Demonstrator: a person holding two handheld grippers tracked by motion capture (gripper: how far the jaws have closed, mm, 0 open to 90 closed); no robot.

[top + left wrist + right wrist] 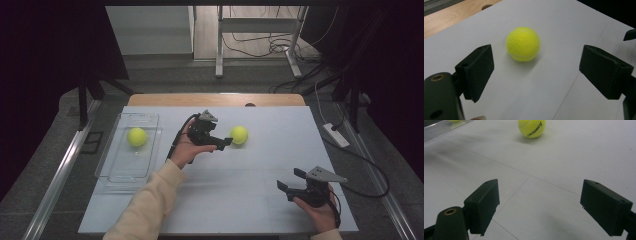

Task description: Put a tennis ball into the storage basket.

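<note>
Two tennis balls (239, 135) (136, 136); one clear tray (114, 172); two hand-held grippers (220, 144) (291, 179).

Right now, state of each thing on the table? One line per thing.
Left gripper: jaws open, nothing held, pointed at the loose ball.
Right gripper: jaws open, nothing held, low over the table near its front right.
Loose ball: resting on the table, untouched.
Ball in tray: lying inside the tray.
Tray: clear, upright, at the left of the table, holding one ball.
</note>
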